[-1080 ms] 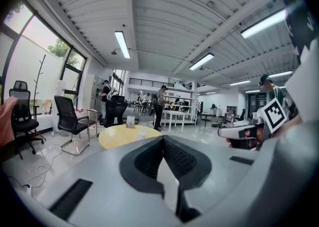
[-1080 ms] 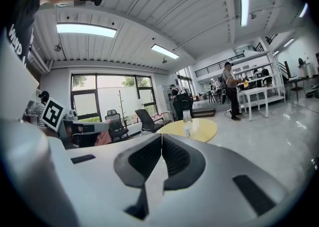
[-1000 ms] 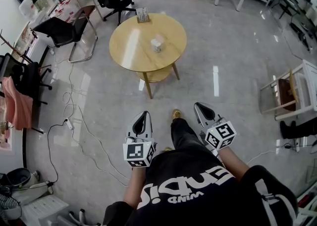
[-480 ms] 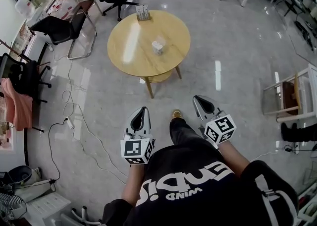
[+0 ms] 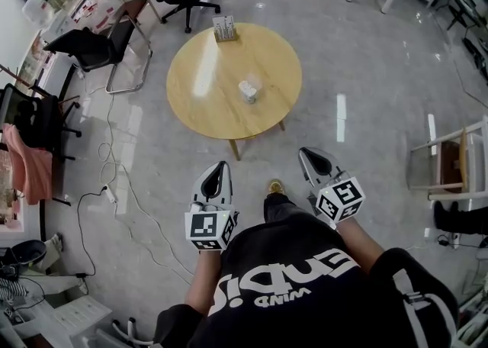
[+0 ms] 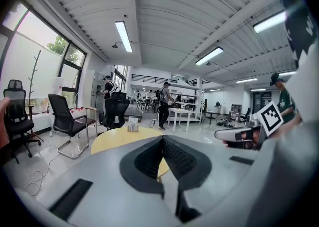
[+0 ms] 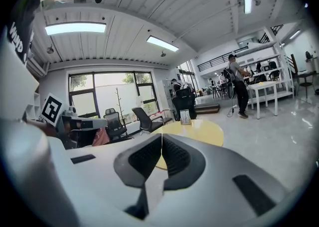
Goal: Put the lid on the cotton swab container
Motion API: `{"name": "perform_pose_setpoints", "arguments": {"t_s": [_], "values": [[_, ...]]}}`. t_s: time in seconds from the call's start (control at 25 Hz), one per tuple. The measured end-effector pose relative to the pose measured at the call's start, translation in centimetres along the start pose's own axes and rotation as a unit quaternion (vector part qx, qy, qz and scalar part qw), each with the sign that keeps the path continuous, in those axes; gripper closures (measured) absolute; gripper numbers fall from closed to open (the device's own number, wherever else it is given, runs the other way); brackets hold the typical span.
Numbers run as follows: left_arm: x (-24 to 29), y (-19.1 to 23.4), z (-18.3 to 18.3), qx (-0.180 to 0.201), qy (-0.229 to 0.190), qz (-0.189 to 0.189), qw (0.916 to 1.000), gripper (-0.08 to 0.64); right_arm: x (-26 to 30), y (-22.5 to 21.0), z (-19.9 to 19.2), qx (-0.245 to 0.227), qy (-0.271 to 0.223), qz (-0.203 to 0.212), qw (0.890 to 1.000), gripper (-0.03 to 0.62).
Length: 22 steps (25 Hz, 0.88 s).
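Note:
A small clear cotton swab container [image 5: 248, 89] stands near the middle of a round wooden table [image 5: 206, 102]; its lid cannot be told apart from here. Both grippers hang over the floor, well short of the table's near edge. My left gripper [image 5: 219, 170] is shut with nothing between its jaws, and so is my right gripper [image 5: 308, 155]. In the left gripper view the closed jaws [image 6: 163, 139] point at the yellow table [image 6: 112, 137]. The right gripper view shows its closed jaws [image 7: 162, 137] aimed at the same table [image 7: 204, 130].
A small holder with cards [image 5: 223, 28] stands at the table's far edge. Black office chairs [image 5: 95, 45] stand left and behind the table, and cables [image 5: 114, 186] trail over the floor at left. A white rack [image 5: 454, 167] is at right. People stand by white tables [image 6: 187, 116] far behind.
The table has drawn closer and lower in the head view as the person walks toward it. Both grippers stay shut and keep their places in front of the body.

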<state>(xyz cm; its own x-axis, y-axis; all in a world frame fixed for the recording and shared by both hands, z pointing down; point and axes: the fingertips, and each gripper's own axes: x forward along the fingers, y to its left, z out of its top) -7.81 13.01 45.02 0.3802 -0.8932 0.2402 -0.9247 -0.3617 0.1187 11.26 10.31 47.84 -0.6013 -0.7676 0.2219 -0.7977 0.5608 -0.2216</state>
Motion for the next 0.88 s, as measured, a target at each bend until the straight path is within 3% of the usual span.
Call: {"name": "perform_pose_setpoints", "arguments": {"t_s": [0.48,0.88], "values": [[8.1,2.3,2.9,-0.011,-0.012,0.038,0.9991,0.548,7.3,-5.9,2.9,-0.005,0.009,0.042,0.999,0.589],[11.3,5.7,3.9,-0.021,-0.007,0.051,0.9985,0.549,12.7,-6.4,4.3,-0.01,0.017,0.071,0.997,0.589]]}}
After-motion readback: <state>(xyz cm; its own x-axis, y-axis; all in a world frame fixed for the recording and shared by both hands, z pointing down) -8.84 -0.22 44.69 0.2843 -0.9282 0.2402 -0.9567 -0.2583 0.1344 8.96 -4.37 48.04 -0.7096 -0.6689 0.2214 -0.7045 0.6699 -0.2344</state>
